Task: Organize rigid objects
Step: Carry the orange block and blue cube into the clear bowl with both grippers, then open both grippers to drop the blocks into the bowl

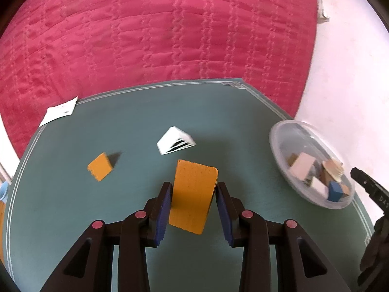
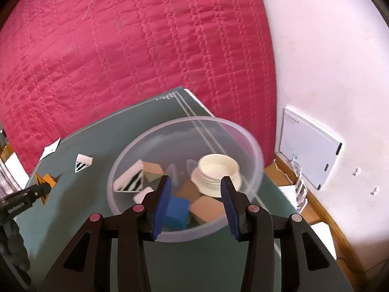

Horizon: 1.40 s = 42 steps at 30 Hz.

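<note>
Partial white lettering, "DAS", was seen on the right gripper (image 1: 379, 194); print on the white wall panel (image 2: 308, 146) stayed illegible.

A bedroom at home: quilted crimson bedspread (image 1: 158, 36) behind a small green table (image 1: 73, 206), white wall (image 2: 328, 60).

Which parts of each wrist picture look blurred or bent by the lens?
Left wrist view: the small orange block and striped white prism are smeared, and the mat edge curves. Right wrist view: the clear bowl rim is blurred, and the pink quilt bulges.
</note>
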{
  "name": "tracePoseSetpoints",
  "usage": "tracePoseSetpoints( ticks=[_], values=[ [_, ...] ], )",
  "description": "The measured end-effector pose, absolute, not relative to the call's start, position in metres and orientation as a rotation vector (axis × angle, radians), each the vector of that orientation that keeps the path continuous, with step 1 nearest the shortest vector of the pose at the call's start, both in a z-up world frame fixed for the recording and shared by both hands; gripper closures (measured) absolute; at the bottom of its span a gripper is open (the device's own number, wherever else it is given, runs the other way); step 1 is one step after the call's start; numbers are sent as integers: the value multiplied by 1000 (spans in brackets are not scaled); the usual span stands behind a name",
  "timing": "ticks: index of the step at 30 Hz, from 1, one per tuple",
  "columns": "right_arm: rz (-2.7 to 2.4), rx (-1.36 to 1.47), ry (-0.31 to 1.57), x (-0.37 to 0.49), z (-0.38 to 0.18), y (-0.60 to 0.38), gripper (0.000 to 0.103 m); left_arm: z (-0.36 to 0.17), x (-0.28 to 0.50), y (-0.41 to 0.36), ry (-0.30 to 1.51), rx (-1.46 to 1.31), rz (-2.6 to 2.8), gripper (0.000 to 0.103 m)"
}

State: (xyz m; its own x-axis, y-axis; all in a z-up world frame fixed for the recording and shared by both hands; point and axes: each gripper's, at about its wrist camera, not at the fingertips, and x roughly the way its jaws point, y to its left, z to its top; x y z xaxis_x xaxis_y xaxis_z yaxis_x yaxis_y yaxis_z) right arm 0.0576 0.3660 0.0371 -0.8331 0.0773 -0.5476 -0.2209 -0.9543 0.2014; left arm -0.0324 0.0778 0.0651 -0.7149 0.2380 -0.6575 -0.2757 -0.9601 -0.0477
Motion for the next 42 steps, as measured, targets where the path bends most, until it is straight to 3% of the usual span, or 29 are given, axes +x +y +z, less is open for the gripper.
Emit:
tracePoseSetpoints(
  ticks=[29,32,33,42],
  values=[
    [2716,-745,426,79,29,401,59,75,-25,261,255,-861,2268,63],
    [2718,-750,426,80,27,402,59,71,-28,263,253,-870,2270,39],
    [2718,-752,425,80,27,402,59,71,-30,259,238,-859,2285,37],
    [2727,-769,420,80,23,396,59,71,-42,217,195,-888,2384,36]
  ],
)
